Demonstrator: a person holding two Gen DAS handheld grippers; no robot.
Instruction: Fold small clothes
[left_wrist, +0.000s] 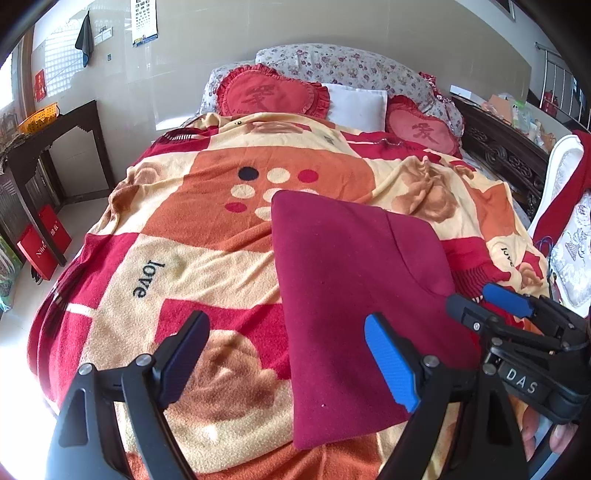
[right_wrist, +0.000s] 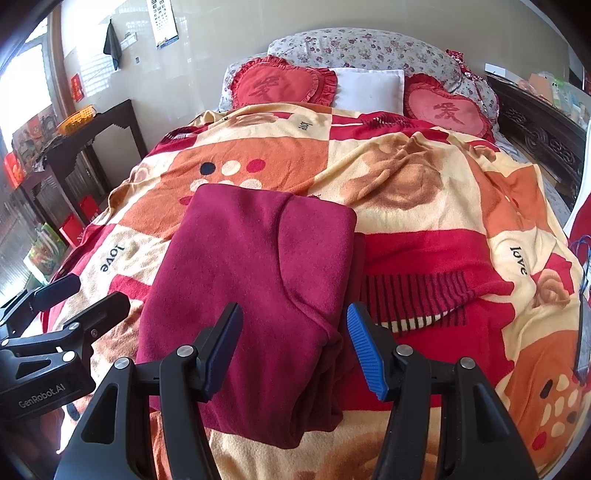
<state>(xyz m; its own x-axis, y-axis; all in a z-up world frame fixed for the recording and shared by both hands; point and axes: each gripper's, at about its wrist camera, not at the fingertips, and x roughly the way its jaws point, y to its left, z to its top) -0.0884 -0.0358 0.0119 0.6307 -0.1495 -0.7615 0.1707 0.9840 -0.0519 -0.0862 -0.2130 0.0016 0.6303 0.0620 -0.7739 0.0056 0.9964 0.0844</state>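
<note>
The maroon garment (right_wrist: 251, 295) lies folded on the bed blanket (right_wrist: 424, 177), long axis running away from both grippers. Right gripper (right_wrist: 293, 350) hovers over its near right corner, jaws spread, empty; left gripper (left_wrist: 288, 363) straddles its left edge, jaws spread wide.

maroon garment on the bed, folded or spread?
Folded. The maroon garment lies as a compact rectangle on the blanket, with an overlapping layer edge showing across its top.

Bright daylight from window (right_wrist: 22, 74) at left, white glare there. Picture sharp in middle, bent and dark at edges.
</note>
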